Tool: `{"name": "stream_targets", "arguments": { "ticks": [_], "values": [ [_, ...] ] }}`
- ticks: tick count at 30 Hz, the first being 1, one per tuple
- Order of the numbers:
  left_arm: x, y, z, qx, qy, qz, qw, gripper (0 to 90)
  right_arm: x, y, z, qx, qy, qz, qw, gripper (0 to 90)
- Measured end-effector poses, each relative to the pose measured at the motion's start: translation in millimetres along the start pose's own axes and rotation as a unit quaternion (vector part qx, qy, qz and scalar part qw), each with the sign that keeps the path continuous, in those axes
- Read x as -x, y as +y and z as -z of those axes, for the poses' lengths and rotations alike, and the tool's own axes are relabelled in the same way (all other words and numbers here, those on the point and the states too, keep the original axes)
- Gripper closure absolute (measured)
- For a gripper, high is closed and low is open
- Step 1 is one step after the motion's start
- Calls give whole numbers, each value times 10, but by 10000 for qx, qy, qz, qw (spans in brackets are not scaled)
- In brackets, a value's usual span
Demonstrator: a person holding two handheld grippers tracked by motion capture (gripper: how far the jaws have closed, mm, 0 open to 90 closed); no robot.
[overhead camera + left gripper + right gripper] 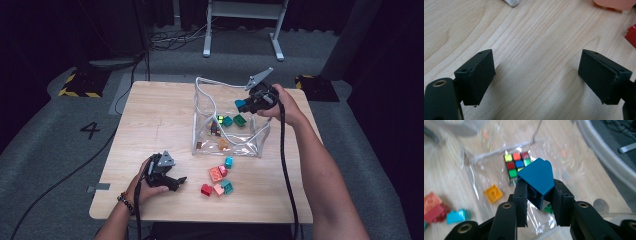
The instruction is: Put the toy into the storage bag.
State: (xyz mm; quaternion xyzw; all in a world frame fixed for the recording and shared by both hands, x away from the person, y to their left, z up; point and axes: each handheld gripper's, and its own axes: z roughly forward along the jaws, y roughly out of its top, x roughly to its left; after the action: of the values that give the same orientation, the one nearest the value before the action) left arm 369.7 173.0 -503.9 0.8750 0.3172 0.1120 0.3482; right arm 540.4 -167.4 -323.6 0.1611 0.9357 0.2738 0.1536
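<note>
Fingers (522,195) of the right gripper (537,201) are clamped on a blue block (537,178) above the clear bag (205,100), right of centre; left gripper (536,75) fingers are held wide apart, empty, over the worktop (150,125).

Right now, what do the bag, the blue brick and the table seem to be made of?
Bag: clear soft plastic film, glossy; it creases and glints, and the bricks show through it.
Blue brick in the right gripper: probably hard moulded plastic, with smooth faces and a hollow underside.
Table: pale wood or a wood-look laminate, matte, with visible grain.
</note>
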Motion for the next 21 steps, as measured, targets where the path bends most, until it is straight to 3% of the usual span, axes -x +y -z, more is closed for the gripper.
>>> {"name": "stream_targets", "arguments": {
  "ticks": [4, 7, 10, 15, 17, 21],
  "values": [
    [0, 0, 0, -1, 0, -2, 10000, 141, 42, -64, 15, -274, -5, 69, 9996, 680],
    [-1, 0, 0, 1, 4, -5, 10000, 141, 96, -144, 44, -595, -247, 62, 9979, 680],
    [-1, 0, 0, 1, 4, -4, 10000, 141, 159, -238, 94, -895, -336, 119, 9953, 680],
    [-1, 0, 0, -1, 3, -4, 10000, 141, 206, -311, 161, -1081, -311, 100, 9936, 680],
    [-1, 1, 0, -1, 0, -4, 10000, 141, 211, -341, 170, -1274, -289, 159, 9913, 679],
    [-3, 1, 0, -4, -5, -12, 10000, 141, 200, -346, 180, -1198, -294, 164, 9922, 672]
  ]
}}
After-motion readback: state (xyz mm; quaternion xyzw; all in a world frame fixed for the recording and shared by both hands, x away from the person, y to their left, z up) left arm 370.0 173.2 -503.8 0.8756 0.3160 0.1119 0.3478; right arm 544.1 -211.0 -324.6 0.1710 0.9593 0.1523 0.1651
